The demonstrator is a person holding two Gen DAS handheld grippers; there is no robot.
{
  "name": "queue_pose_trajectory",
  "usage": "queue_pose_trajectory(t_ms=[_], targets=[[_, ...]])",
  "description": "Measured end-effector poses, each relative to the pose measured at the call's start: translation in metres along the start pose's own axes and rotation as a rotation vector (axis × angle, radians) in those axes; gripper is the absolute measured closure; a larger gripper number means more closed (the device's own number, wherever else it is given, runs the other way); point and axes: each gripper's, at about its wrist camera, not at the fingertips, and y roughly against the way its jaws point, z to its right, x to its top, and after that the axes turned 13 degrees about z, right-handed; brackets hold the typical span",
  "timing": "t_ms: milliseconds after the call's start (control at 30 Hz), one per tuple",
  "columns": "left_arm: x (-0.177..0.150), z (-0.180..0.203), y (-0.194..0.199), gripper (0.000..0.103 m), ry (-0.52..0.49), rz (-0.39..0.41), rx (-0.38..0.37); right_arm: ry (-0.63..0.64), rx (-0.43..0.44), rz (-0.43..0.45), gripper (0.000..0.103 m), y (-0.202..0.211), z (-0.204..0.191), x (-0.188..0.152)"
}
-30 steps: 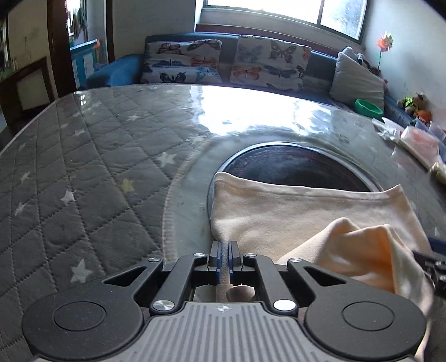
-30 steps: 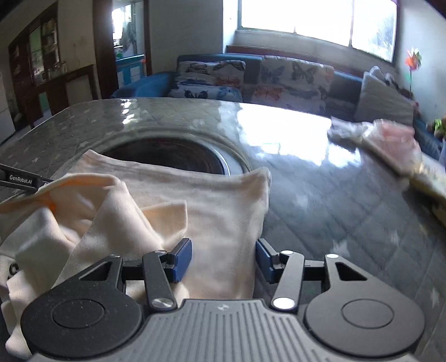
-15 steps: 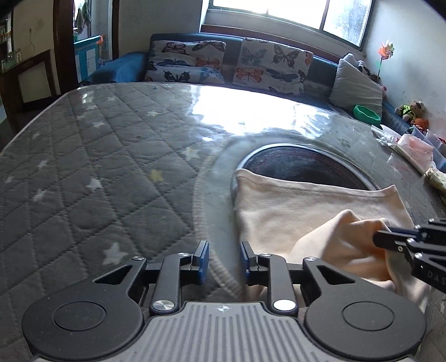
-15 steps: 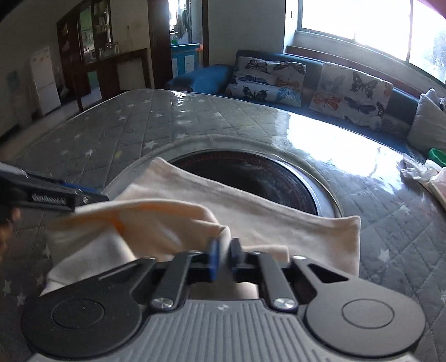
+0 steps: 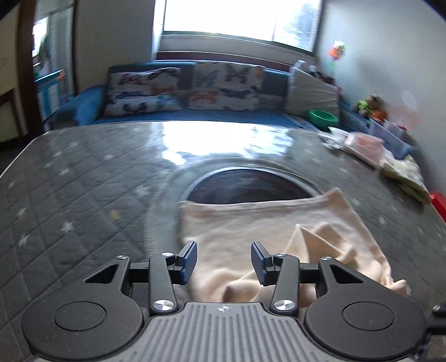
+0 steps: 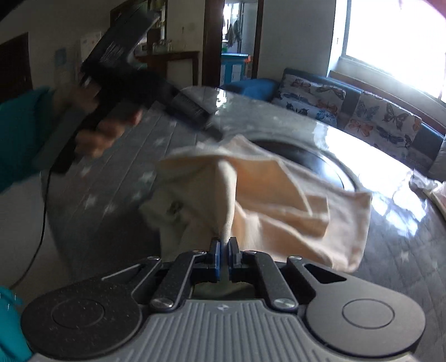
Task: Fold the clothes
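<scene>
Pinching a raised fold of the cream garment (image 6: 267, 195) between the blue pads of the right gripper (image 6: 223, 260), pressed together on the cloth and lifting it into a peak above the rest of the fabric. Hanging spread wide, the left gripper (image 5: 223, 261), holding nothing, with its blue fingertips (image 5: 188, 260) straddling the near part of the same cream garment (image 5: 251, 231). Lying mostly flat on the grey quilted table cover (image 5: 69, 200), that garment, its far hem reaching over the edge of the dark round inset (image 5: 251, 183) in the tabletop and its near right portion bunching into loose wrinkles. Showing blurred in the right wrist view, the person's left hand (image 6: 97, 131) gripping the black handle of the other tool, teal sleeve (image 6: 22, 133) beside it. Standing beyond the table, a blue sofa (image 5: 83, 108) with butterfly cushions (image 5: 225, 83) under a bright window (image 5: 237, 19), a green bowl (image 5: 323, 117) resting at the sofa's right end.
</scene>
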Motion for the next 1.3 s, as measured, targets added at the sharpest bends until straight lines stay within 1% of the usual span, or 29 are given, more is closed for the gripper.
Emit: queue_pose_trajectory(t_ms=[100, 167, 233, 300, 400, 433, 467, 500, 567, 600, 633, 667, 700, 767, 833, 867, 967, 1033, 1100, 1200, 1300], targets=[[0.002, 0.021, -0.008, 0.050, -0.043, -0.017, -0.049, -0.003, 0.001, -0.019, 0.098, 0.004, -0.003, -0.009], [0.004, 0.035, -0.016, 0.042, -0.074, -0.027, -0.084, 0.006, -0.003, -0.010, 0.098, 0.005, -0.005, -0.011], [0.007, 0.048, -0.028, 0.036, -0.100, -0.042, -0.105, 0.005, -0.009, 0.001, 0.098, 0.004, -0.004, -0.009], [0.007, 0.062, -0.040, 0.035, -0.134, -0.059, -0.137, 0.000, -0.009, 0.009, 0.097, 0.002, -0.003, -0.007], [0.002, 0.077, -0.060, 0.036, -0.190, -0.094, -0.141, 0.013, -0.004, 0.019, 0.094, 0.001, -0.003, -0.006], [-0.001, 0.079, -0.065, 0.039, -0.199, -0.108, -0.149, 0.015, -0.002, 0.022, 0.093, 0.001, -0.003, -0.006], [-0.004, 0.080, -0.070, 0.049, -0.196, -0.128, -0.158, 0.014, -0.001, 0.025, 0.092, 0.001, -0.003, -0.007], [-0.008, 0.080, -0.075, 0.057, -0.194, -0.146, -0.167, 0.013, -0.003, 0.031, 0.092, 0.001, -0.003, -0.007], [-0.014, 0.078, -0.080, 0.079, -0.185, -0.165, -0.174, 0.004, -0.007, 0.041, 0.090, 0.002, 0.000, -0.005], [-0.017, 0.077, -0.079, 0.086, -0.183, -0.162, -0.174, -0.001, -0.009, 0.046, 0.086, 0.003, 0.001, -0.005], [-0.019, 0.075, -0.079, 0.093, -0.179, -0.158, -0.172, -0.004, -0.013, 0.051, 0.080, 0.003, 0.002, -0.003], [-0.019, 0.072, -0.076, 0.098, -0.169, -0.146, -0.169, -0.005, -0.018, 0.056, 0.077, 0.003, 0.003, -0.001], [-0.019, 0.068, -0.072, 0.099, -0.157, -0.133, -0.166, -0.003, -0.025, 0.061, 0.073, 0.004, 0.003, 0.000], [-0.013, 0.056, -0.060, 0.099, -0.108, -0.088, -0.159, 0.002, -0.038, 0.078, 0.072, 0.003, 0.004, 0.006], [-0.006, 0.040, -0.042, 0.100, -0.053, -0.033, -0.132, 0.005, -0.046, 0.089, 0.065, 0.000, 0.006, 0.013], [-0.003, 0.032, -0.033, 0.100, -0.026, -0.006, -0.118, 0.007, -0.047, 0.093, 0.063, -0.002, 0.006, 0.016], [0.007, 0.008, -0.005, 0.100, 0.041, 0.068, -0.076, 0.012, -0.034, 0.104, 0.063, -0.013, 0.004, 0.028], [0.008, -0.008, 0.016, 0.100, 0.068, 0.118, -0.037, 0.007, -0.022, 0.102, 0.063, -0.024, 0.003, 0.036], [0.005, -0.024, 0.037, 0.100, 0.099, 0.153, -0.008, 0.002, -0.014, 0.098, 0.063, -0.035, 0.002, 0.042], [-0.009, -0.051, 0.062, 0.100, 0.168, 0.179, 0.035, -0.023, -0.011, 0.082, 0.065, -0.055, 0.001, 0.049], [-0.029, -0.077, 0.079, 0.100, 0.225, 0.177, 0.110, -0.098, 0.039, 0.070, 0.065, -0.064, 0.000, 0.053]])
